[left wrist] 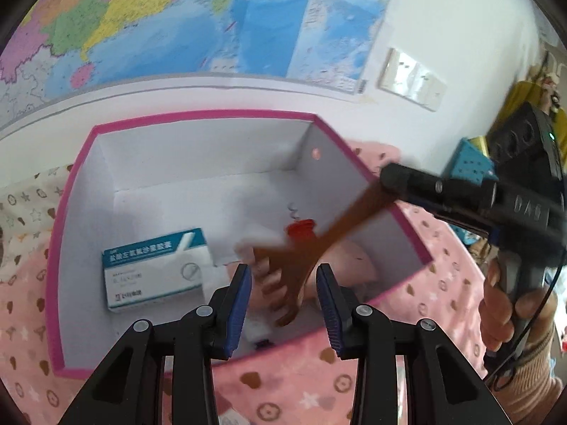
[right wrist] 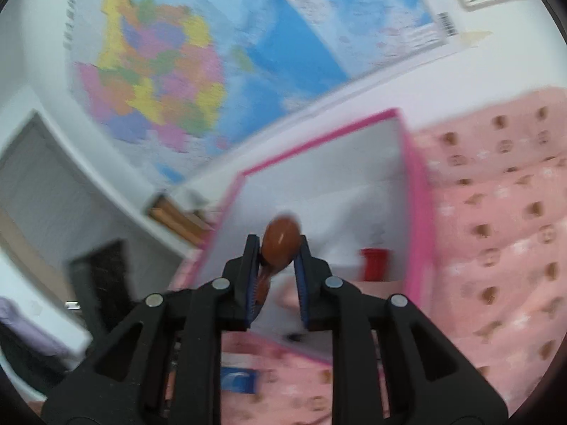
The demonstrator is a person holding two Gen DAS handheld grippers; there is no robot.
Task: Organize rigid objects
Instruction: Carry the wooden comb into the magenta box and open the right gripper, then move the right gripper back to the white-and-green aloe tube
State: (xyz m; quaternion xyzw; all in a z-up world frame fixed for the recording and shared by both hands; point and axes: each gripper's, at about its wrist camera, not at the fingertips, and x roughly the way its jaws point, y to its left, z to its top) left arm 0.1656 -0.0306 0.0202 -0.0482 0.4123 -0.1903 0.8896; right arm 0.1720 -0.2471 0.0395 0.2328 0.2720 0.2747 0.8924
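A pink-rimmed white box (left wrist: 85, 163) stands open on a pink patterned cloth. Inside lie a white and teal medicine carton (left wrist: 156, 269), a red-capped item (left wrist: 301, 230) and a pale pink object (left wrist: 354, 265). My right gripper (left wrist: 389, 177) is shut on the handle of a brown comb-like tool (left wrist: 290, 276), which hangs into the box with its teeth down. In the right wrist view the brown handle end (right wrist: 281, 242) sits between the fingers of my right gripper (right wrist: 278, 248), above the box (right wrist: 418, 191). My left gripper (left wrist: 283, 276) is open and empty at the box's near edge.
The pink cloth (left wrist: 443, 276) covers the surface around the box. A wall map (left wrist: 177, 21) hangs behind, with white wall switches (left wrist: 411, 78) to its right. A blue item (right wrist: 237, 379) lies on the cloth below my right gripper. A person's hand (left wrist: 503, 311) holds the right gripper.
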